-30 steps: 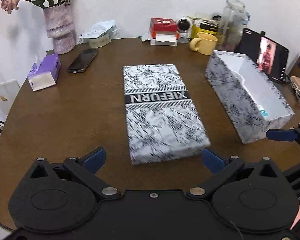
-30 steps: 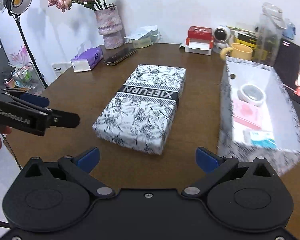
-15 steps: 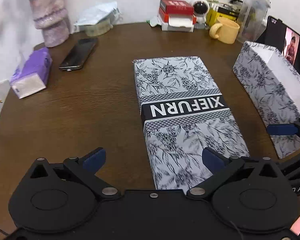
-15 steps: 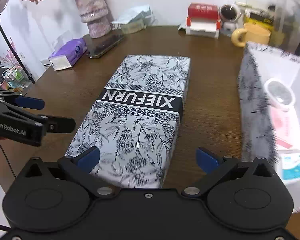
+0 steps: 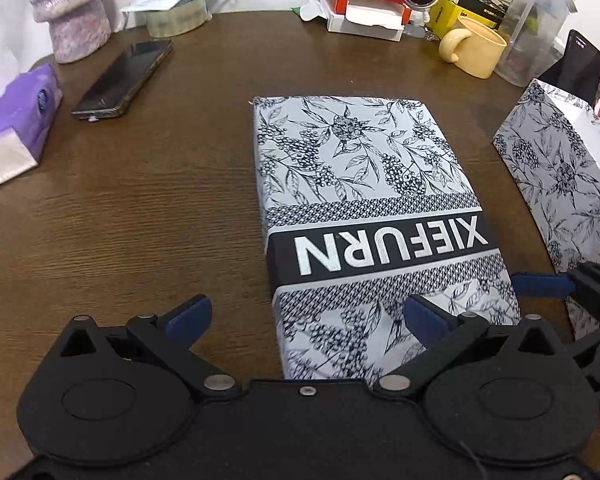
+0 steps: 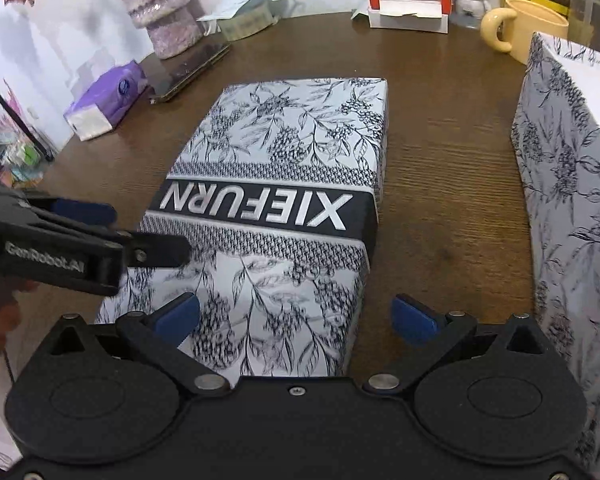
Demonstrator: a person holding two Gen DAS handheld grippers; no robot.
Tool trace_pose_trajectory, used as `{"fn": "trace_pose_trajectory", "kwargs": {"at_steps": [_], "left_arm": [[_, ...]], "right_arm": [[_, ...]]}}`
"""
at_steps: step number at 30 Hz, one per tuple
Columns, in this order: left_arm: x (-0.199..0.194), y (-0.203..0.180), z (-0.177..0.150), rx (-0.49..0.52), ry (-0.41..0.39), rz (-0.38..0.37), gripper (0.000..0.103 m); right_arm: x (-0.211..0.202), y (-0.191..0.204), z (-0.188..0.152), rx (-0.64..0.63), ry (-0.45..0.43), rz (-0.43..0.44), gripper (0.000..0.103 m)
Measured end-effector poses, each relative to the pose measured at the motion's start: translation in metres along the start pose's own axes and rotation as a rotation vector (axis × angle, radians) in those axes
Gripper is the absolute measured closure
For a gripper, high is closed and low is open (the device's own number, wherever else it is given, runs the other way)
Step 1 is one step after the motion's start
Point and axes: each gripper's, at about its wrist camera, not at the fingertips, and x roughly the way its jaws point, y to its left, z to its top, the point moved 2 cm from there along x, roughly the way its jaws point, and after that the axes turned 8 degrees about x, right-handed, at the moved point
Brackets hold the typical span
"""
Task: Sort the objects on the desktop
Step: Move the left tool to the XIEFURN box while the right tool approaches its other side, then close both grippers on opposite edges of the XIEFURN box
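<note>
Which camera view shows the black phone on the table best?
The left wrist view: the phone lies whole and unobstructed beside the purple tissue pack. The right wrist view shows it smaller and foreshortened.

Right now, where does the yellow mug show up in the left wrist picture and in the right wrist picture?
Left wrist view: the yellow mug sits upper right, at the far table edge, handle toward the left.
Right wrist view: the yellow mug is at the top right, partly hidden behind the open box.
Shared landmark: the red and white box stack just left of the mug in both.
</note>
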Motion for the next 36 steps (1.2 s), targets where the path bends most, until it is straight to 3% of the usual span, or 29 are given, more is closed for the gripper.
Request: {"fn": "trace_pose_trajectory", "kwargs": {"at_steps": [7,14,28,36], "left_arm": [[0.013,0.001,0.002,-0.042,-0.003,-0.073,0.000],[0.021,-0.003,-0.003,-0.125,0.003,-0.153,0.000],[0.011,-0.015,-0.007,-0.127,-0.052,-0.069,0.000],[-0.025,-0.016,-0.016,-0.147,-0.089,-0.040,0.000]], "right_arm": [[0.010,-0.005,0.001,0.073,-0.017,0.065,0.000],[0.010,-0.003,-0.002,0.056,-0.066,0.071,0.000],[0.007,0.004,-0.004,0.030,-0.086,0.074,0.000],[-0.022,0.018,-0.009,0.006,-0.109,0.108,0.000]]}}
